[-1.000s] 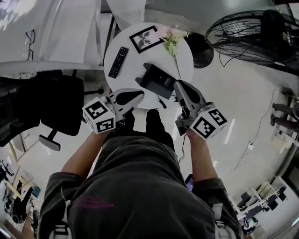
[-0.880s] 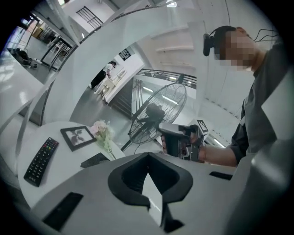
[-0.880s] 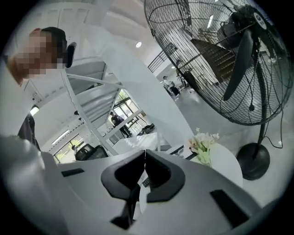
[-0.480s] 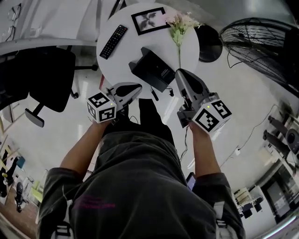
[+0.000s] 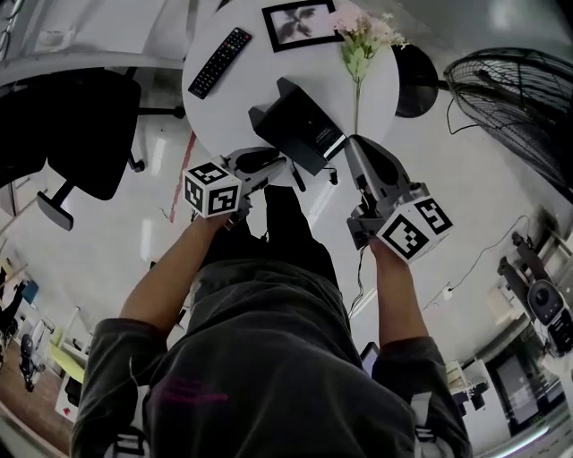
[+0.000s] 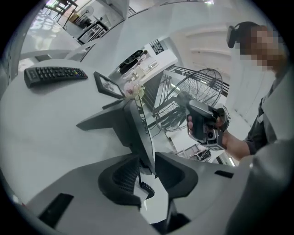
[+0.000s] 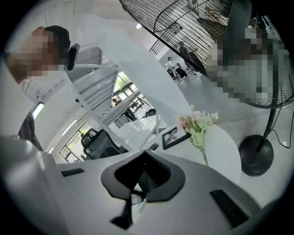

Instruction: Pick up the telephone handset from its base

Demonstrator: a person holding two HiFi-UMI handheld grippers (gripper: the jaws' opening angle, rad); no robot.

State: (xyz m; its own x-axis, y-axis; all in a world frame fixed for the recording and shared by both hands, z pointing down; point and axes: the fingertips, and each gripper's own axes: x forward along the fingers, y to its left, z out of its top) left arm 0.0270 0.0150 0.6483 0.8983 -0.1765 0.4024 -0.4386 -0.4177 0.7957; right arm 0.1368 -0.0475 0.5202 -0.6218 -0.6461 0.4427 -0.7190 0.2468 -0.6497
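My left gripper (image 5: 269, 165) has just been opening its jaws; they stand apart and press on nothing. The black telephone (image 5: 300, 130) sits just ahead, its near edge in line with the gap, though I cannot pick the handset out from its base. My right gripper (image 5: 354, 143) has its jaws together and empty, its tip just beside the telephone's other side. Both reach over the near rim of a round white surface (image 5: 233, 98). Beyond the left gripper lies a remote control (image 5: 219, 63); beyond the telephone stands a picture frame (image 5: 302, 22), and pale flowers (image 5: 363, 40) lie ahead of the right gripper. Out to the left stands a black office chair (image 5: 85, 134), out to the right a large fan (image 5: 519, 107), on a glossy pale floor (image 5: 466, 224).
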